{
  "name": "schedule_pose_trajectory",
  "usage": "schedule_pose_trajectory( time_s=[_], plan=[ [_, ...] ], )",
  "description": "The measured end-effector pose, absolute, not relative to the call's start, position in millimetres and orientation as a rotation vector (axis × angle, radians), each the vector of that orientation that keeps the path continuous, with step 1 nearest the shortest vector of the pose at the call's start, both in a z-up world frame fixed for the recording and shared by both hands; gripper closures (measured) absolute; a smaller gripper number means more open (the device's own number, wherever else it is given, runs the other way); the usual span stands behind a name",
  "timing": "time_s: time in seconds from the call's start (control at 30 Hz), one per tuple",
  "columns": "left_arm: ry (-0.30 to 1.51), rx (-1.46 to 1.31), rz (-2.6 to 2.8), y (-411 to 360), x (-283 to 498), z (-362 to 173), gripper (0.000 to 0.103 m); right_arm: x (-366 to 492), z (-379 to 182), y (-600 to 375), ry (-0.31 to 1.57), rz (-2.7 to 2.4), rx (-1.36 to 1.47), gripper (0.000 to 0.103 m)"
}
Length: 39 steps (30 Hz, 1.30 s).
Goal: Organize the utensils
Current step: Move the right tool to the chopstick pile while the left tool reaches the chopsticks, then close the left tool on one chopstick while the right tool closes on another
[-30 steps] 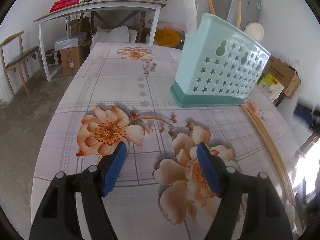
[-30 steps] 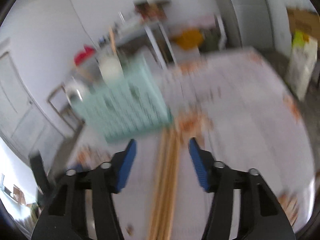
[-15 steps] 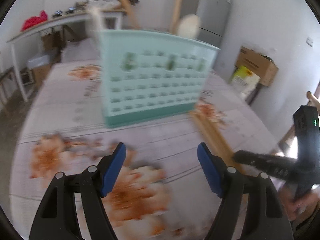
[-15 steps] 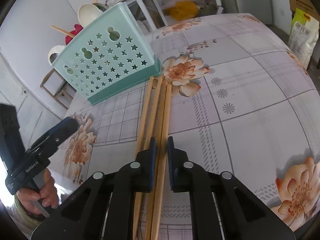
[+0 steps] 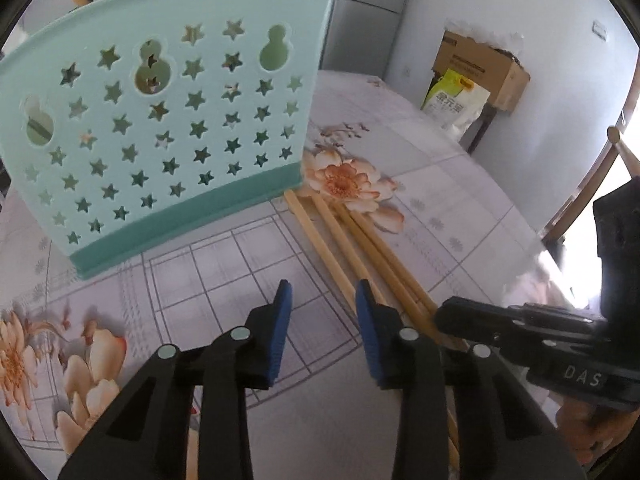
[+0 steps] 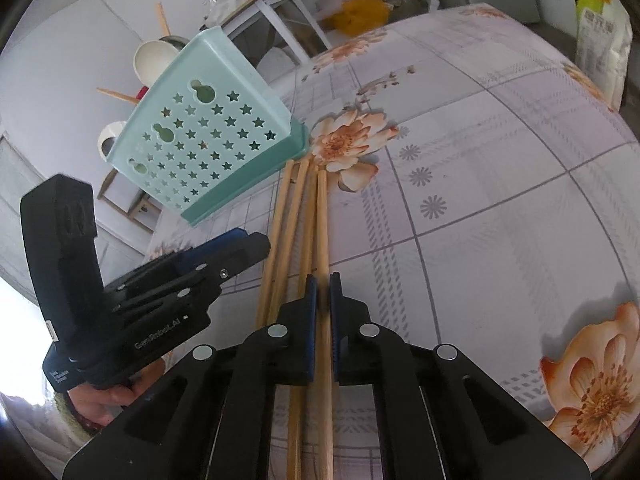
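My right gripper (image 6: 323,300) is clamped on one wooden chopstick (image 6: 322,216), its blue pads pressing the stick from both sides, and its jaws have just been closing. That stick lies at the right edge of a bundle of chopsticks (image 5: 362,248) flat on the flowered tablecloth (image 6: 500,184), their far tips just beside the base of the teal utensil basket (image 5: 160,120), which stands upright with star-shaped holes. My left gripper (image 5: 322,308) has jaws partly apart with only tablecloth between them; they have just been closing, and nothing is held. Its right finger (image 5: 370,316) sits just beside the bundle, though I cannot tell whether it touches. On the right gripper's body I read "DAS"; on the left one, "GenRobot.AI". A yellow-and-white bag (image 5: 456,102) leans by a cardboard box (image 5: 480,64); their print is unreadable.
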<state>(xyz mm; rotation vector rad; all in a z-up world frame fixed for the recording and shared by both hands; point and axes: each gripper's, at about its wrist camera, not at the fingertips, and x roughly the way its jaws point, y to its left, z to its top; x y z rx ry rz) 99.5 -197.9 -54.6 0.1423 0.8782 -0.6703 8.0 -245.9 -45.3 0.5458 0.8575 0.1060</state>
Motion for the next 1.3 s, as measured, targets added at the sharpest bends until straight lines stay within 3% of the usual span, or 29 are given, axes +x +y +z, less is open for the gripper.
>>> schedule_pose_trajectory(
  time_s=[0.23, 0.53, 0.83, 1.3],
  plan=[
    [0.869, 0.193, -0.642, -205.8, 102.3, -52.8, 0.072, 8.2, -37.9, -229.3, 0.846, 0.051, 0.380, 0.099],
    [0.853, 0.269, -0.607, -221.1, 107.7, -54.5, 0.074, 8.6, -40.5, -231.0, 0.841, 0.048, 0.404, 0.099],
    [0.845, 0.288, -0.579, -205.3, 105.5, -54.2, 0.094, 9.5, -41.2, -230.4, 0.837, 0.039, 0.404, 0.099],
    [0.883, 0.233, -0.525, -154.0, 85.0, -53.0, 0.095, 9.5, -41.7, -231.6, 0.842, 0.036, 0.435, 0.099]
  ],
)
